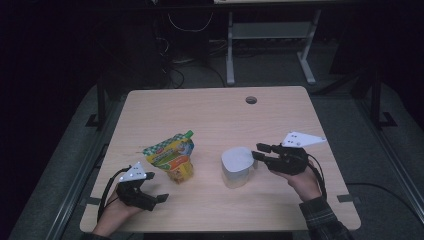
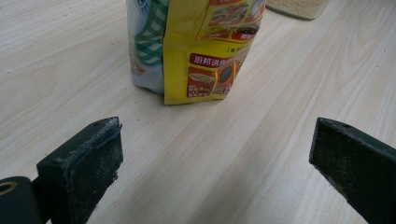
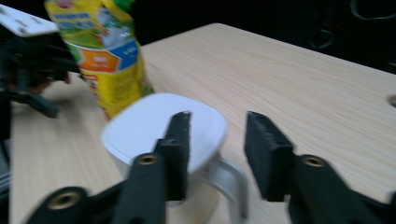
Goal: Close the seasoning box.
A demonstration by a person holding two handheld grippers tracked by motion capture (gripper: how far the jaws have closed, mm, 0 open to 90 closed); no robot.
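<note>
High view: a white lidded mug (image 1: 237,166) stands on the tabletop (image 1: 210,112), right of centre and toward the near edge. The right hand-held gripper (image 1: 258,152) sits just to the right of it, its tips at the mug's right side near the lid rim; contact cannot be told. A yellow-green food pouch (image 1: 172,156) stands upright left of the mug, well apart from it. The left hand-held gripper (image 1: 161,198) rests near the near-left corner, on the near side of the pouch.

Left gripper view: the jaws stand wide apart with bare tabletop between them, nothing held. The pouch (image 2: 196,46) stands farther off, ahead of the gap.

Right gripper view: the right hand-held gripper (image 3: 217,140) has its jaws parted, gripping nothing. The mug's handle (image 3: 229,184) lies below the gap, and the white lid (image 3: 154,128) is behind the left jaw.
</note>
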